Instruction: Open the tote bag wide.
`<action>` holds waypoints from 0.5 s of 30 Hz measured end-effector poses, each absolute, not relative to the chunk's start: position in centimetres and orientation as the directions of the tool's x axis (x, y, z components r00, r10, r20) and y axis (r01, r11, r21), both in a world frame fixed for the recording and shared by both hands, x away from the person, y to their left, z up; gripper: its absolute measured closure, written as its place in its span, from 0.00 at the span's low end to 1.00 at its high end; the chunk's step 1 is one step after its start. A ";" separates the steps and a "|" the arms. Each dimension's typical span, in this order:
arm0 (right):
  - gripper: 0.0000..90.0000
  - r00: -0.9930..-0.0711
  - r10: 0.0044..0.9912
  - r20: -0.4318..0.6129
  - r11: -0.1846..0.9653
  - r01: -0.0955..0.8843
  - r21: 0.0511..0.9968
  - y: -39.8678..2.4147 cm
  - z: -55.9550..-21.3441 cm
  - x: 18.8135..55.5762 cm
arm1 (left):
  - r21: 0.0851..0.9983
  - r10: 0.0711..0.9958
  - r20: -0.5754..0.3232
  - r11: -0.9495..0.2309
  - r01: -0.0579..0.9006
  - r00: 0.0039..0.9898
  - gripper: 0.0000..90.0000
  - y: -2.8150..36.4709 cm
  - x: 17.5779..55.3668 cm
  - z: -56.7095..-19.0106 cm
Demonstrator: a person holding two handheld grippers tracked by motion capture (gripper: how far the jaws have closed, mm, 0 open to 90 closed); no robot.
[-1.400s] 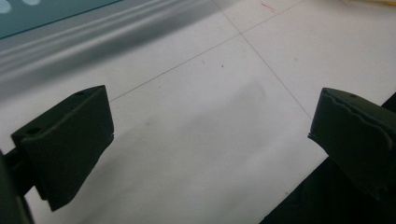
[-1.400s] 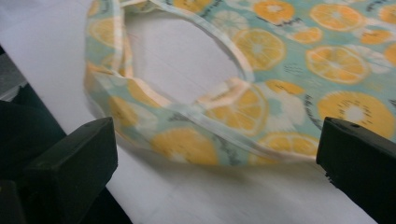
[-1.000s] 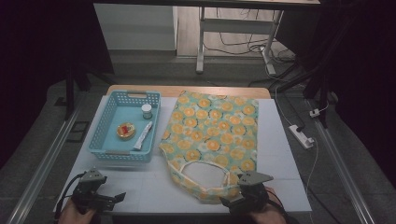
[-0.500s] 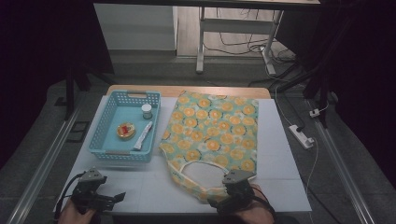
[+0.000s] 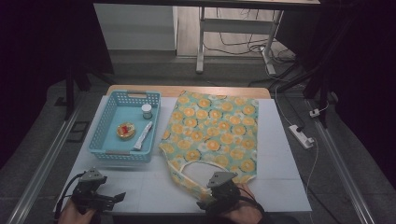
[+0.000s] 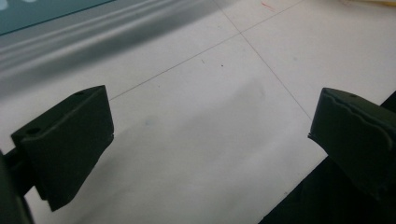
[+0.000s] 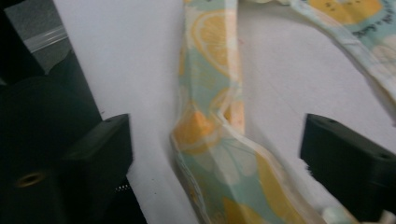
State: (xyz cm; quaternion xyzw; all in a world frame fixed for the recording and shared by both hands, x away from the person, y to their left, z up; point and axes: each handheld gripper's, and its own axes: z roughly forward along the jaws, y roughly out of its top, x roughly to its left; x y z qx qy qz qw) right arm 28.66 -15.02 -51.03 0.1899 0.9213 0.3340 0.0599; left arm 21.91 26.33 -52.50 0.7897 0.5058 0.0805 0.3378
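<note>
Right gripper: jaws open, just closing, astride the handle strap of the lemon-print fabric tote bag, lying flat centre-right on the white surface. Left gripper: jaws open, empty, near-left.

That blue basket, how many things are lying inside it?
3. In the blue basket: a small white-capped jar toward the far right corner, a round yellow tin with red on top mid-floor, and a white tube along the right wall. The near wall might hide something small.
</note>
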 end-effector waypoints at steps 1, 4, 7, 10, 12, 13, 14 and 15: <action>0.22 -0.923 0.384 0.022 0.706 0.309 0.637 -14.9 -51.0 28.7 | 0.613 0.855 -0.217 -0.256 0.747 0.471 0.00 26.4 21.9 -52.5; 0.36 -0.931 0.364 0.032 0.710 0.299 0.637 -14.6 -50.9 28.7 | 0.613 0.854 -0.229 -0.246 0.751 0.467 0.00 26.5 22.0 -52.5; 0.51 -0.938 0.347 0.020 0.722 0.280 0.633 -14.4 -50.8 28.8 | 0.615 0.853 -0.232 -0.243 0.750 0.467 0.00 26.6 22.0 -52.5; 0.66 -0.944 0.329 0.030 0.722 0.272 0.636 -14.4 -50.6 28.9 | 0.614 0.853 -0.231 -0.245 0.750 0.468 0.00 26.5 22.0 -52.5; 0.76 -0.945 0.326 0.030 0.718 0.268 0.643 -14.5 -50.5 29.0 | 0.614 0.853 -0.231 -0.245 0.750 0.468 0.00 26.5 22.0 -52.5; 0.87 -0.947 0.321 0.020 0.714 0.256 0.652 -14.6 -50.2 29.0 | 0.615 0.853 -0.231 -0.245 0.750 0.468 0.00 26.5 22.0 -52.5; 0.93 -0.948 0.318 0.015 0.710 0.249 0.658 -14.6 -50.1 29.0 | 0.614 0.852 -0.232 -0.245 0.750 0.469 0.00 26.5 22.0 -52.5; 0.93 -0.948 0.318 0.015 0.710 0.249 0.658 -14.6 -50.1 29.0 | 0.615 0.852 -0.232 -0.245 0.750 0.469 0.00 26.5 22.0 -52.5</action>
